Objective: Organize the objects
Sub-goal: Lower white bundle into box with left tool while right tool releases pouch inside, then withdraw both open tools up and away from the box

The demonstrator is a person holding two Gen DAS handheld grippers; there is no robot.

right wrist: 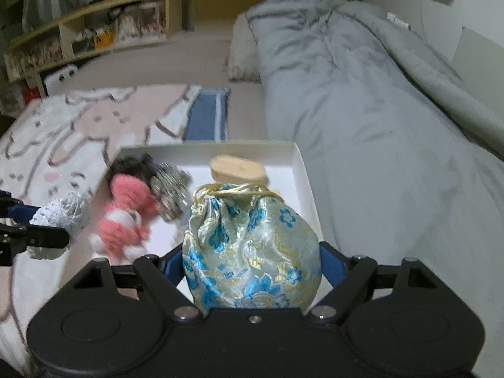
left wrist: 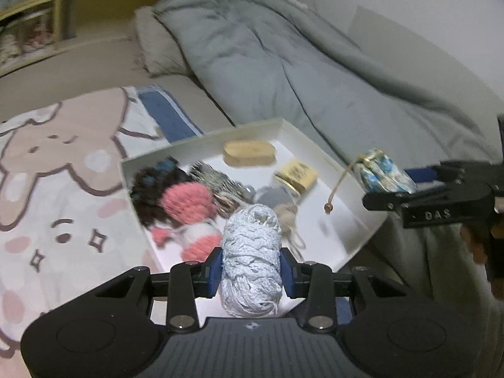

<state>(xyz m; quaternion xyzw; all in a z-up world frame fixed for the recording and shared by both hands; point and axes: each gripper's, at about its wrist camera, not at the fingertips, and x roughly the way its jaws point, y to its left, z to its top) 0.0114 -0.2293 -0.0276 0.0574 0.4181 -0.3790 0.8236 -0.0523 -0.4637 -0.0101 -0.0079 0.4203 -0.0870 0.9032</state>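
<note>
Over the white box [left wrist: 362, 230] on the bed, the left gripper [left wrist: 251, 272] clasps a yarn ball [left wrist: 251, 252] and the right gripper [right wrist: 252, 271] a brocade pouch [right wrist: 252, 252], both seemingly bound for the box already holding a doll [left wrist: 186, 203], wood block [left wrist: 249, 153] and other bits.

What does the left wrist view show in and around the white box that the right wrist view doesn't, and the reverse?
Only the left wrist view shows a small tan tag-like item and the pouch's dangling cord with a bead.

Only the right wrist view shows the wooden shelf along the far wall clearly, with its contents.

Both show the white box, the pink knitted doll, the oval wooden block, the left claw shut on the white yarn ball, the right claw holding the floral pouch, and the grey duvet.
</note>
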